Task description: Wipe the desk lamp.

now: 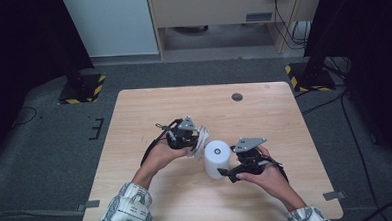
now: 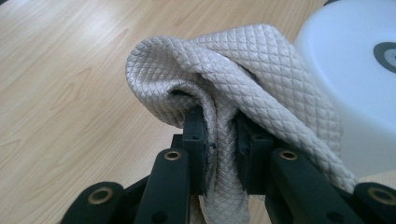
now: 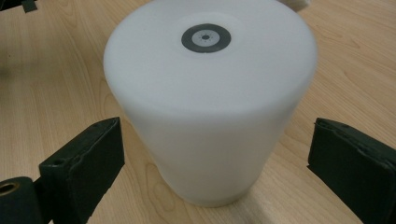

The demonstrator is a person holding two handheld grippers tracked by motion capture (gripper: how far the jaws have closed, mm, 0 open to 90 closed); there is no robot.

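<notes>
One wooden worktop (image 1: 149, 107) carries everything. Near its middle stands a white cylinder (image 1: 217, 158), upright, with a dark ring mark on its top face. Just left of the cylinder, a beige quilted cloth (image 2: 224, 79) hangs bunched and lifted, close beside the cylinder's wall. The left hand-held gripper (image 1: 195, 140) is clamped tight on a fold of that cloth. The right hand-held gripper (image 3: 215, 158) has its jaws spread wide on either side of the cylinder, both pads clear of its wall
</notes>
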